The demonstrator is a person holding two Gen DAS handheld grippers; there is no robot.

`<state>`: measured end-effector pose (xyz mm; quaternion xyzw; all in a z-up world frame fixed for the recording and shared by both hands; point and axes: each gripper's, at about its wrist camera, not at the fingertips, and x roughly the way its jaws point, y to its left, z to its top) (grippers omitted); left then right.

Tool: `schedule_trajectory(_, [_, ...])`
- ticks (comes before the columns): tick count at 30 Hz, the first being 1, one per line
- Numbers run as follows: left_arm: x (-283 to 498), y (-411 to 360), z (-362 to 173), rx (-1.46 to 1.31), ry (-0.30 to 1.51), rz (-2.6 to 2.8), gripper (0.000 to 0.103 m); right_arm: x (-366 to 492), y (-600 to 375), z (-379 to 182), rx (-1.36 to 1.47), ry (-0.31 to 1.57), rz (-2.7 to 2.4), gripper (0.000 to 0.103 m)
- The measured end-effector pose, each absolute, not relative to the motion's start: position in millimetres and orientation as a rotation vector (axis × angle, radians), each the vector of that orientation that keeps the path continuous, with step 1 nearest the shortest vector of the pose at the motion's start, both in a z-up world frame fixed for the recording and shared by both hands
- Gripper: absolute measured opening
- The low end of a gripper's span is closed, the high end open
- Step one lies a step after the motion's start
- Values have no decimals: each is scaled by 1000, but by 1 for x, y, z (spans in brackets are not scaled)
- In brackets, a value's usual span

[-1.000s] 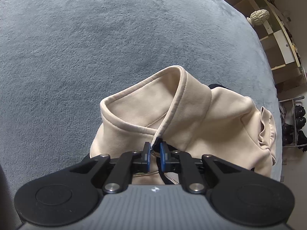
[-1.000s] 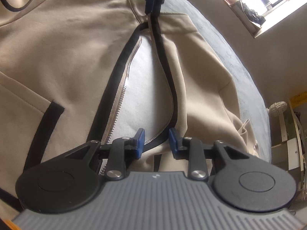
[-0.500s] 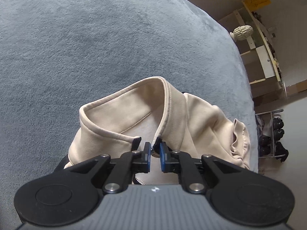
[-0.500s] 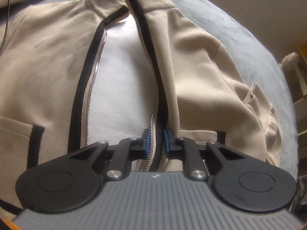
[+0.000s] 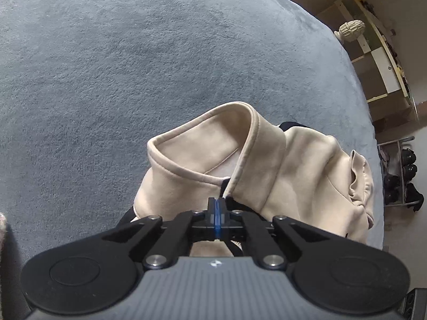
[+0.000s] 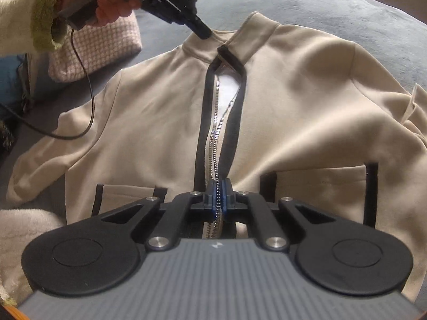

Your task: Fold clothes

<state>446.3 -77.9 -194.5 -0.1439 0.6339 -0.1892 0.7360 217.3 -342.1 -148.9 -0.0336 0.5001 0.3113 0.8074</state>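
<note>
- Looking through the right wrist camera from the left edge, we see a hand (image 6: 106, 2) in a fuzzy cream sleeve with a green cuff (image 6: 44, 18), gripping the handle of the left gripper (image 6: 204, 34).
- A thin black cable (image 6: 89, 90) hangs from that handle and loops over the jacket's shoulder.
- Behind the cable sits a pink checked pouch (image 6: 98, 50) on the grey blanket (image 6: 333, 8).
- We see the task's thing, a beige zip jacket (image 6: 307, 112), lying face up and spread across the blanket, its collar at the far end.
- The left gripper's tip meets the collar's left edge; in its own view the blue fingers (image 5: 216, 214) are pressed together at the collar's front edge, and we cannot tell whether fabric is caught between them.
- At centre, the black-edged zipper (image 6: 217, 133) gapes open down the chest.
- The right gripper (image 6: 218, 196) has just been closing; its fingers now pinch the silver zipper teeth near the jacket's lower end, lifting them off the cloth.
- To the right, a black-trimmed pocket (image 6: 320, 186) shows, with a rumpled sleeve (image 6: 412, 106) at the far edge.
</note>
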Motion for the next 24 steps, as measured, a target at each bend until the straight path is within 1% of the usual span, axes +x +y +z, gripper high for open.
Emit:
schedule_trajectory(4, [442, -68, -188, -318, 1369, -408, 0, 214, -340, -141, -84, 1057, 694, 2])
schedule_trajectory(9, [424, -79, -175, -293, 1312, -516, 3, 216, -343, -157, -94, 1092, 676, 2])
schedule_trajectory(10, [417, -87, -171, -265, 1294, -552, 4, 217, -344, -161, -82, 1097, 674, 2])
schedule_trajectory(12, [402, -105, -166, -183, 1253, -620, 10, 218, -344, -170, -54, 1104, 668, 2])
schedule_trajectory(15, [380, -133, -167, -91, 1204, -688, 13, 218, -343, -179, 13, 1104, 676, 3])
schedule_trajectory(17, [366, -153, -169, -34, 1165, -736, 16, 216, -338, -184, -12, 1104, 673, 3])
schedule_trajectory(20, [344, -184, -173, 62, 1113, -798, 17, 214, -333, -188, -37, 1095, 676, 3])
schedule_trajectory(24, [323, -217, -195, 180, 1118, -803, 18, 210, -328, -191, -77, 1073, 677, 3])
